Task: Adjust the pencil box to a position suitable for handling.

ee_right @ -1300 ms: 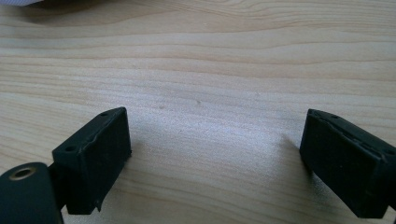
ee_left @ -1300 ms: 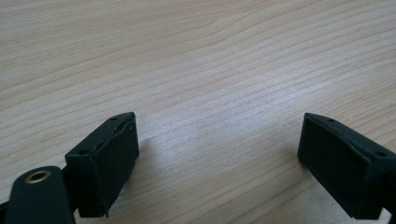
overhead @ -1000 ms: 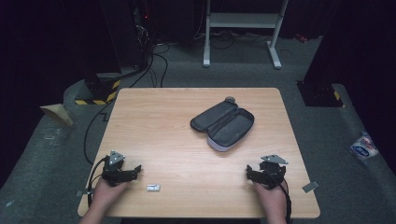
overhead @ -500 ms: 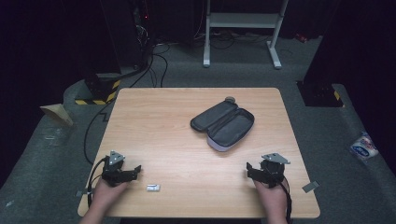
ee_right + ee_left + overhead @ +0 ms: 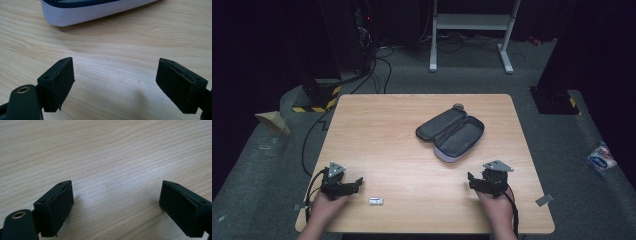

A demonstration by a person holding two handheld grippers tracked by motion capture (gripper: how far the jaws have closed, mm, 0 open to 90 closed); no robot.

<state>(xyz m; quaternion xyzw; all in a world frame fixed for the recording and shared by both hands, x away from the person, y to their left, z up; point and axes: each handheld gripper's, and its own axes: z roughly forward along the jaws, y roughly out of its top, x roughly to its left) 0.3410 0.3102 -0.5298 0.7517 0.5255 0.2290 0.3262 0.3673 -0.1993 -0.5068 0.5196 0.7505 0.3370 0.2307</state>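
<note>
From the high view we see a pale wooden worktop (image 5: 412, 130) with rounded corners, its grain running from side to side, standing on grey carpet in a dark room. Beyond its far edge stand a white metal frame (image 5: 472, 30) and black equipment with cables (image 5: 377, 65) trailing across the floor; a yellow-and-black striped block (image 5: 319, 100) lies off the far left corner and a small white packet (image 5: 599, 156) on the floor past the right edge. On the worktop an open zip case (image 5: 451, 133), dark inside with a pale outer shell, lies right of centre toward the far edge. We hold the left hand-held gripper (image 5: 357, 183) near the near left corner, and a small white object (image 5: 376, 201) lies just beside it, close to the near edge; what it is we cannot tell. The right hand-held gripper (image 5: 470, 181) sits near the near right corner, well apart from the left one and nearer to the case. In the left gripper view, the left hand-held gripper (image 5: 116, 205) has its jaws spread wide with nothing between them, just above bare wood. In the right gripper view, the right hand-held gripper (image 5: 115, 83) is likewise spread wide and grips nothing, and the pale side of the zip case (image 5: 95, 11) with its dark zip lies ahead.
</note>
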